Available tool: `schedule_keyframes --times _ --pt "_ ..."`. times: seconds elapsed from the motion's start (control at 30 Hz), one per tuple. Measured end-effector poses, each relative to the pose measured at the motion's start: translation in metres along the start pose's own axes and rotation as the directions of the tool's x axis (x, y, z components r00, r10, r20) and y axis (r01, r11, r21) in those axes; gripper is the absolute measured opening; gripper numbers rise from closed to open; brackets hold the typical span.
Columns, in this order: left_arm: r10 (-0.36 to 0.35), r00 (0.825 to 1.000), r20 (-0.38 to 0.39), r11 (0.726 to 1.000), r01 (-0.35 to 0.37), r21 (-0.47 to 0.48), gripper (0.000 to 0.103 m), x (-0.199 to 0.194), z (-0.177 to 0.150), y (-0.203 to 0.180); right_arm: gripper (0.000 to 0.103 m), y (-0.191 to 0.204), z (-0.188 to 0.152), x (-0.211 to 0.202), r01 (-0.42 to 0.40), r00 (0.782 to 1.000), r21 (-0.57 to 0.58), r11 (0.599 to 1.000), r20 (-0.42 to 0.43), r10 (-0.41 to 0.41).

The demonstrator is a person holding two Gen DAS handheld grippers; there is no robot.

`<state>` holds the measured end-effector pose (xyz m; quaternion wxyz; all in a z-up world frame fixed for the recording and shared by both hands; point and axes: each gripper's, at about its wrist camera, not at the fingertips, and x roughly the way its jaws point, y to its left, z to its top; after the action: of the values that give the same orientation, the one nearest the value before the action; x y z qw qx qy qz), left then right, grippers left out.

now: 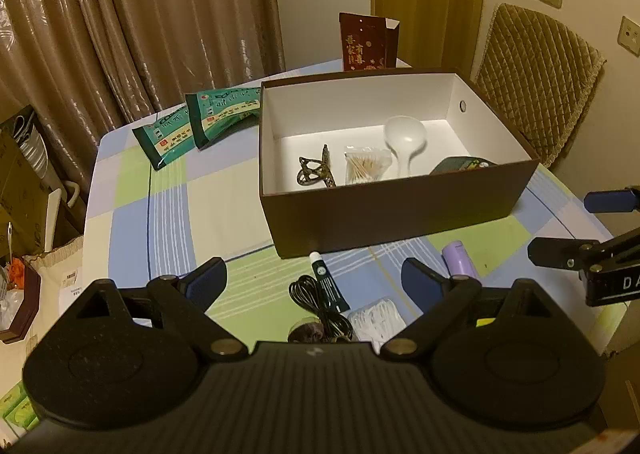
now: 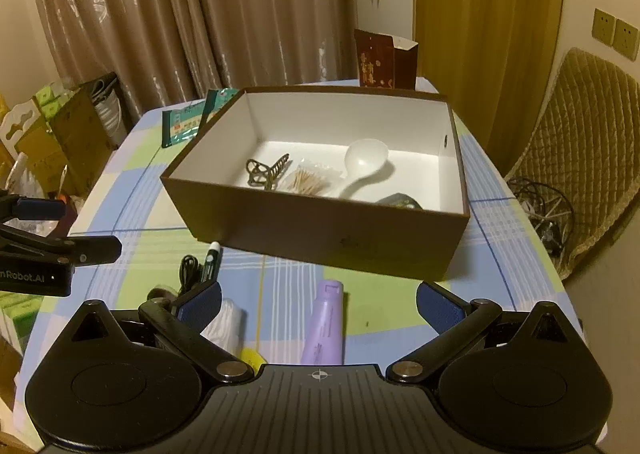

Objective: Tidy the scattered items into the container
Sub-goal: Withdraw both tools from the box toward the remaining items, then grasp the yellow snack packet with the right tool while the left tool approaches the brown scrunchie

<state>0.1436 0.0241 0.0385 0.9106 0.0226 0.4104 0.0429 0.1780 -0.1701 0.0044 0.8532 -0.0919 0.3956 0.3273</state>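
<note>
Both grippers, left gripper (image 1: pixel 314 282) and right gripper (image 2: pixel 319 304), gape wide and empty before the box (image 1: pixel 400 210), which holds spoon (image 1: pixel 404 138), hair clip (image 1: pixel 316 172) and cotton swabs (image 1: pixel 366 166); purple tube (image 2: pixel 325 326), dark tube (image 1: pixel 328 282), cable (image 1: pixel 316 304) and green packets (image 1: pixel 200 122) remain outside.

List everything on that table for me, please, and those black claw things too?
box: 1, brown, mid-table.
spoon: 1, white, in box.
hair clip: 1, bronze, in box.
toothpick bag: 1, clear, in box.
green packets: 2, left of box.
purple tube: 1, before box.
dark tube: 1, white cap, before box.
black cable: 1, by dark tube.
red carton: 1, behind box.
left gripper: jaws open, empty.
right gripper: jaws open, empty.
</note>
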Motion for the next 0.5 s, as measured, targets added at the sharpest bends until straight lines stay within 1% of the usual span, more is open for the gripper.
schedule_keyframes --times 0.23,0.5 --pt "-0.006 1.000 -0.020 1.000 0.006 0.002 0.092 0.002 -0.008 -0.002 0.101 0.004 -0.009 0.004 -0.009 0.999 0.000 1.000 -0.032 0.009" --pt "0.008 0.999 -0.053 1.000 -0.008 -0.002 0.092 0.011 -0.019 0.001 0.101 0.006 -0.021 0.009 -0.015 0.998 0.008 1.000 -0.065 0.015"
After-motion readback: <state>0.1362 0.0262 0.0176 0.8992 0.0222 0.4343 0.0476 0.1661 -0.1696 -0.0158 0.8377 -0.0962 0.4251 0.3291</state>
